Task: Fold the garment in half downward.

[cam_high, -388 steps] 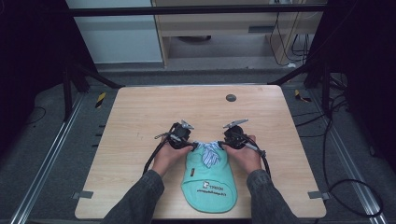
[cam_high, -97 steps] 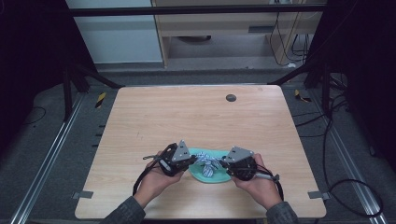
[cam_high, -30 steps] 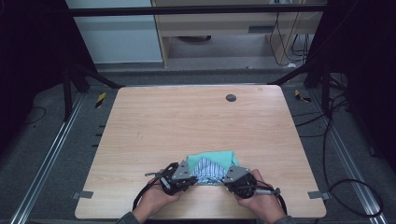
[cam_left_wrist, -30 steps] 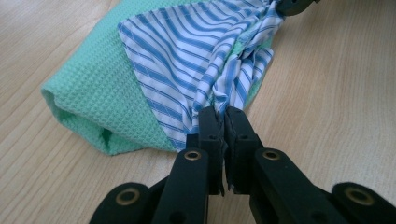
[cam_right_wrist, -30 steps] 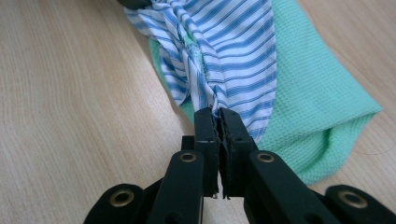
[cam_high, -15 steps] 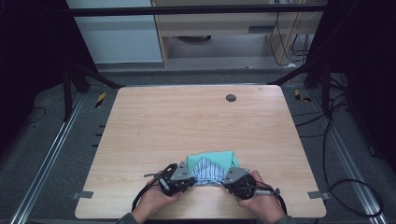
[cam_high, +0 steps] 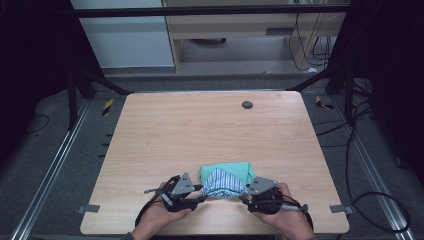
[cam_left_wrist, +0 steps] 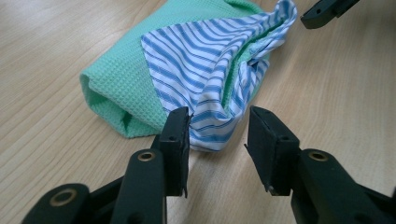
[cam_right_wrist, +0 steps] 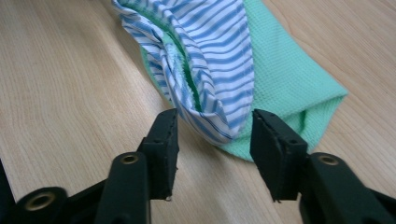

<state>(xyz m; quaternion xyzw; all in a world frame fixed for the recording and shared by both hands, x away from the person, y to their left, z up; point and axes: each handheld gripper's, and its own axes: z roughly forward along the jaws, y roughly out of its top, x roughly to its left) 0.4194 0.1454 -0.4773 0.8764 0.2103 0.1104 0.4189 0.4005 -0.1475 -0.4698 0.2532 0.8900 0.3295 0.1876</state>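
Wood-grain table (cam_high: 210,135) is lying mostly bare ahead of me, and I am looking at the green garment (cam_high: 227,177) folded into a compact bundle near my edge, its blue-striped lining (cam_left_wrist: 210,70) turned outward. Both claws have just been opening: the left gripper (cam_left_wrist: 218,133) and right gripper (cam_right_wrist: 212,135) are standing parted, pads off the cloth, each with a striped corner lying loose in its gap. I am judging the fold itself done; what remains is backing away or tidying the loose striped edge.
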